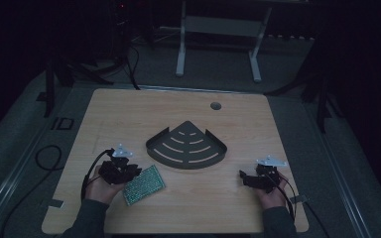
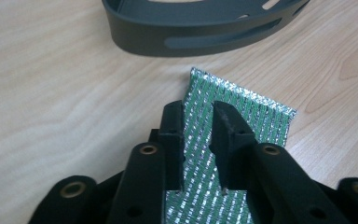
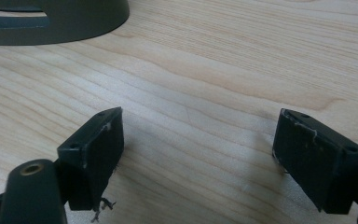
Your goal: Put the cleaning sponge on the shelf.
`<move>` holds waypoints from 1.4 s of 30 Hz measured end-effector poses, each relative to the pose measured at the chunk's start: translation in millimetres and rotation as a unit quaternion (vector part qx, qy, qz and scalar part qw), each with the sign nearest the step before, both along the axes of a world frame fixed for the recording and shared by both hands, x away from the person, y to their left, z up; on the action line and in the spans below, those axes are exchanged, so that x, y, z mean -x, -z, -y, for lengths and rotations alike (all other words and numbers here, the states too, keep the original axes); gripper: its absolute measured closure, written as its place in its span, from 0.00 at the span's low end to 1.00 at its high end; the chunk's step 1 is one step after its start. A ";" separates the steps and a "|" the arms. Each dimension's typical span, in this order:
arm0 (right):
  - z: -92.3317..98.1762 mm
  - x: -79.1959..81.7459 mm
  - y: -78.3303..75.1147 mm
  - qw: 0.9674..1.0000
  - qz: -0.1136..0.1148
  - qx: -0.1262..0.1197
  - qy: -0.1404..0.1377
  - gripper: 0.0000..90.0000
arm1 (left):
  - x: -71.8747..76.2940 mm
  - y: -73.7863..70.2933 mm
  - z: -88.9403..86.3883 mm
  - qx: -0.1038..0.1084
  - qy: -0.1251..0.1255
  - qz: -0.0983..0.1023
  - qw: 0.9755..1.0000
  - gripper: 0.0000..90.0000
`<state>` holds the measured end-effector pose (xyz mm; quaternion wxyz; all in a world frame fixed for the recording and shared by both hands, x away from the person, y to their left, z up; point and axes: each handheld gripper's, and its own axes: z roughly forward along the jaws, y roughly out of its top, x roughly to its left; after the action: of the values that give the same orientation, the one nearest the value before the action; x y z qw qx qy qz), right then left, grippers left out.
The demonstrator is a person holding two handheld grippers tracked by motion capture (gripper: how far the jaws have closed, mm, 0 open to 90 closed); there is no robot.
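A green scouring pad with silvery stripes point(image 1: 146, 184) lies flat on the wooden table near the front left. My left gripper point(image 1: 133, 171) hovers at its left end. In the left gripper view the pad point(image 2: 256, 116) shows under and through the gap of the left gripper point(image 2: 198, 112), whose jaws stand apart without pinching it. A dark grey fan-shaped corner shelf point(image 1: 213, 156) with curved slots sits mid-table; its slotted wall point(image 2: 191, 35) lies just beyond the pad. My right gripper point(image 1: 243, 177) rests at the front right, wide open point(image 3: 198, 126) over bare wood, the shelf's edge point(image 3: 60, 23) far off.
The light wooden table point(image 1: 129, 114) has a round cable hole point(image 1: 216, 105) near its back edge. A white metal stand point(image 1: 181, 49) is on the floor behind it. Black cables point(image 1: 47, 158) trail on the floor at the left.
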<state>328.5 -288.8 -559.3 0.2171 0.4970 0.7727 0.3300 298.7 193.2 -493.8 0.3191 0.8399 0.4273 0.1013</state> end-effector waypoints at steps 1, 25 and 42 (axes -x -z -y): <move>0.1 -0.1 0.0 1.000 0.000 0.001 -0.001 0.18 | -2.6 -1.7 -0.9 -0.006 0.009 0.001 1.000 0.80; 0.1 0.0 0.0 1.000 0.000 0.000 0.000 0.18 | -45.1 6.5 5.9 -0.054 0.101 -0.064 0.991 0.82; 0.1 0.0 0.0 1.000 0.000 0.000 0.000 0.18 | -55.9 14.3 8.4 -0.067 0.128 -0.113 0.983 0.89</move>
<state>328.5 -288.9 -559.3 0.2171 0.4967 0.7729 0.3298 354.6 184.7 -508.1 0.2215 0.9132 0.3420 -0.0075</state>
